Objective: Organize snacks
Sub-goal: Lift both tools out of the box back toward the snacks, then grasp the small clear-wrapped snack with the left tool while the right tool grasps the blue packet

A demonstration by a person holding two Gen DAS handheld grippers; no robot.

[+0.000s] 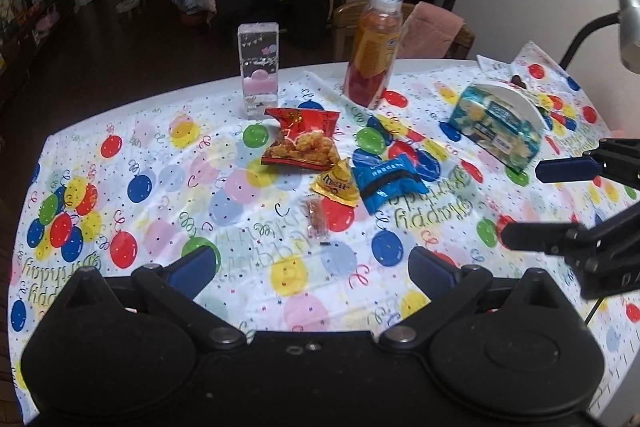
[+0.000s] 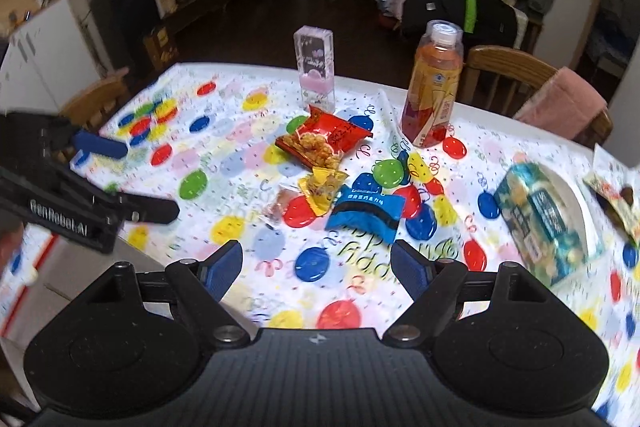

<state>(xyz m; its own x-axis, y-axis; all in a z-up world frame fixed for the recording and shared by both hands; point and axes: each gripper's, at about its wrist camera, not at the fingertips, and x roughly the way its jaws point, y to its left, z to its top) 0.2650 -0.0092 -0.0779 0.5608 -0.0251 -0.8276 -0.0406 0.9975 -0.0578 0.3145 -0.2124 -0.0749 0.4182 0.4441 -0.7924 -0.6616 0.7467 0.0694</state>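
Several snacks lie together mid-table: a red packet [image 1: 302, 141] [image 2: 324, 141], a yellow M&M's packet [image 1: 336, 185] [image 2: 322, 189], a blue packet [image 1: 386, 181] [image 2: 366, 213] and a small clear-wrapped candy [image 1: 316, 223] [image 2: 280, 207]. A teal snack pack [image 1: 496, 123] [image 2: 544, 223] leans in a white holder at the right. My left gripper [image 1: 312, 267] [image 2: 136, 179] hovers open short of the candy, holding nothing. Open and empty too, my right gripper [image 2: 318, 267] [image 1: 532, 203] hangs just short of the blue packet.
An orange drink bottle [image 1: 374, 51] [image 2: 434, 87] and a clear pink block [image 1: 259, 67] [image 2: 316, 67] stand behind the snacks. The balloon tablecloth [image 1: 140, 187] covers the table. A wooden chair with a pink towel [image 2: 560, 103] is behind; a lamp [image 1: 628, 27] rises at the right.
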